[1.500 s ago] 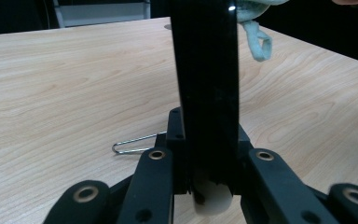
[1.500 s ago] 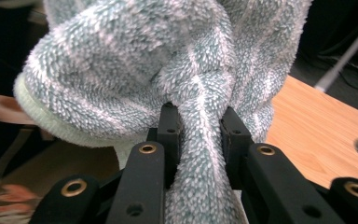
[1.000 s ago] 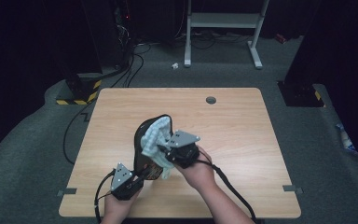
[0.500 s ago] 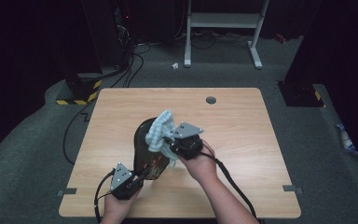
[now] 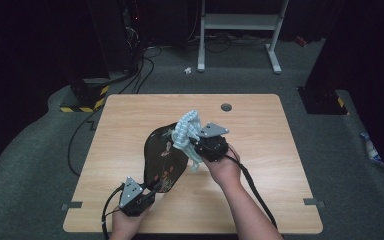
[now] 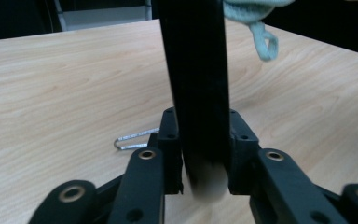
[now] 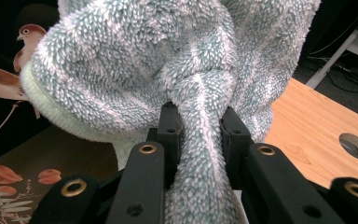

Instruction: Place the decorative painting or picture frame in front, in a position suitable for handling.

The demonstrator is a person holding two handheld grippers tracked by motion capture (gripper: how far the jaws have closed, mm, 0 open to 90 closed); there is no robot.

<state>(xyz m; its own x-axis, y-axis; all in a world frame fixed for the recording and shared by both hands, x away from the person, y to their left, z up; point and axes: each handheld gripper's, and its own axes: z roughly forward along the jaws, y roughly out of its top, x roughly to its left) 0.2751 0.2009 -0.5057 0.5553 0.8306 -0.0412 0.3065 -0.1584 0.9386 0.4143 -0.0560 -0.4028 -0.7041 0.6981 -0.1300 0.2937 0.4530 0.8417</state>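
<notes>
- The black tray (image 5: 162, 155), a dark oval piece painted with a bird, leaves and red fruit, sits just left of the middle of the high view, tipped up on edge over the wooden table (image 5: 260, 125).
- The left gripper (image 5: 147, 192) is at the lower left of that view, below the tray's near end. In the left gripper view its jaws are clamped on the tray's rim (image 6: 200, 93), which rises as a dark upright band through the middle of the frame.
- The right gripper (image 5: 196, 145) is near the centre of the high view, just right of the tray's upper half, with the person's hand (image 5: 223, 167) behind it.
- The fluffy cloth (image 5: 186, 130), pale blue-green and white, bunches at the tray's upper right edge. In the right gripper view the jaws are pinched on a twisted fold of it (image 7: 200, 154), and the rest of the cloth billows across the top of the frame, pressed against the painted tray (image 7: 9, 140) at the left.
- A loop of the cloth (image 6: 263, 42) hangs at the upper right of the left gripper view.
- A small metal clip (image 6: 133, 139) lies on the table at the left of that view.
- A round hole (image 5: 226, 107) is in the tabletop near its far edge.
</notes>
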